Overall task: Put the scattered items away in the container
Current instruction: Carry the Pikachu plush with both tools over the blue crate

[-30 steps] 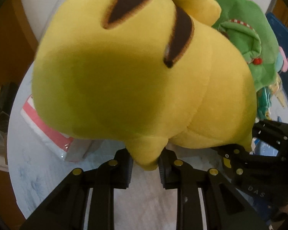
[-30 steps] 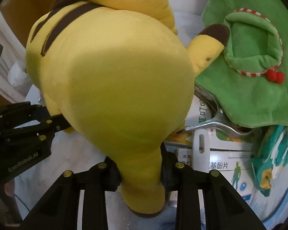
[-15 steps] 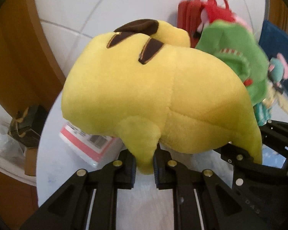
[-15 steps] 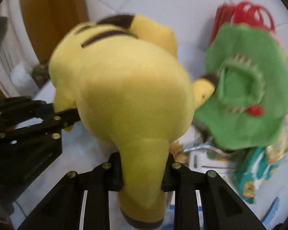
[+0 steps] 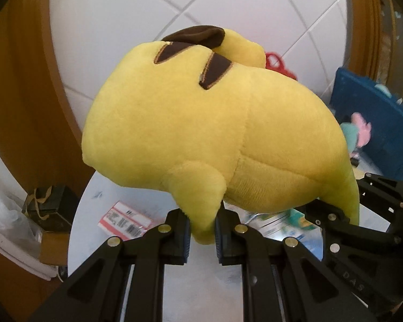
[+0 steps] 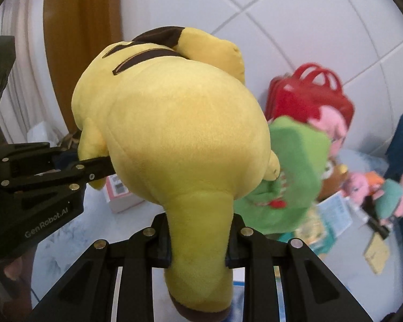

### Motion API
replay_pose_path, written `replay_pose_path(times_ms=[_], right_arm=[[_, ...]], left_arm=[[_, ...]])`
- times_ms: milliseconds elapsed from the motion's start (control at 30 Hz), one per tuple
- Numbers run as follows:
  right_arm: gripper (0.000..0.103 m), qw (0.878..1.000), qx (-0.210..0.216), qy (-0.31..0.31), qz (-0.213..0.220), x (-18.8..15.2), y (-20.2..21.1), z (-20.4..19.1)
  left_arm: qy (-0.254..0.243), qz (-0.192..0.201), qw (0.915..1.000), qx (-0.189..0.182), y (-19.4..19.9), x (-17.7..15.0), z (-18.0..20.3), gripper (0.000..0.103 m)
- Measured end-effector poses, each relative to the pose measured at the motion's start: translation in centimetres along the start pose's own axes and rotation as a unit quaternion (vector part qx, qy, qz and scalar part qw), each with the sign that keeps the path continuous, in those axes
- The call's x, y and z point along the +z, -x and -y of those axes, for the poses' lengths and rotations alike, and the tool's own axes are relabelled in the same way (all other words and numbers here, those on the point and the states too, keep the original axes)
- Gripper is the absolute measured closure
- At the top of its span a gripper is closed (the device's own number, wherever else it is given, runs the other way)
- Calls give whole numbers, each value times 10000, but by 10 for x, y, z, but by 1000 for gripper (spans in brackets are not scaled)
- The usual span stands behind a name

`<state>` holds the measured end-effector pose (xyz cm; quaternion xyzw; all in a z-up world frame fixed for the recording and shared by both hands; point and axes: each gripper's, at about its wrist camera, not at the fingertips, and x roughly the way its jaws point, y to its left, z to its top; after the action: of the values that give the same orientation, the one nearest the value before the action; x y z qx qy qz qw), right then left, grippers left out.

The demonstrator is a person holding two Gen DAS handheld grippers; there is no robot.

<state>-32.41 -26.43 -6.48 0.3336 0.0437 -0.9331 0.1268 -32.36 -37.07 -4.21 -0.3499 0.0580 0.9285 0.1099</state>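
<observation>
A big yellow plush toy (image 5: 201, 134) with brown stripes hangs in the air above the white round table (image 5: 99, 209). My left gripper (image 5: 202, 230) is shut on one of its small limbs. My right gripper (image 6: 198, 238) is shut on a thicker yellow limb with a brown tip, and the plush (image 6: 180, 134) fills the middle of the right wrist view. The left gripper shows at the left of the right wrist view (image 6: 94, 169). A blue container (image 5: 376, 123) stands at the right.
On the table lie a green plush (image 6: 290, 171), a red bag (image 6: 309, 94), small pink and teal toys (image 6: 389, 196), leaflets (image 6: 333, 214) and a pink-and-white box (image 5: 125, 220). A white tiled wall is behind. A dark box (image 5: 48, 206) sits off the table at the left.
Both grippers have lifted the yellow plush up off the table. The table items now sit lower and farther away, and the wall fills more of both views.
</observation>
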Motion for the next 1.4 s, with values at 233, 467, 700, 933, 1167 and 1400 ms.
replay_pose_path(times_ms=[233, 467, 700, 933, 1167, 1400], right_arm=[[78, 9993, -178, 20, 317, -4, 70, 40], [78, 9970, -581, -214, 461, -23, 124, 67], [78, 9945, -714, -580, 497, -45, 164, 101], [78, 9933, -831, -590, 552, -62, 196, 170], [78, 9948, -867, -394, 351, -73, 232, 265], [78, 9954, -809, -467, 225, -71, 245, 337]], left_arm=[[-25, 311, 9994, -133, 49, 14, 53, 89], [-324, 420, 9974, -495, 80, 12, 101, 89], [-574, 443, 9950, -692, 95, 15, 154, 89], [-623, 509, 9941, -734, 101, 29, 242, 89], [-382, 368, 9954, -795, 88, 51, 338, 89], [-454, 212, 9957, -783, 68, 82, 396, 89]])
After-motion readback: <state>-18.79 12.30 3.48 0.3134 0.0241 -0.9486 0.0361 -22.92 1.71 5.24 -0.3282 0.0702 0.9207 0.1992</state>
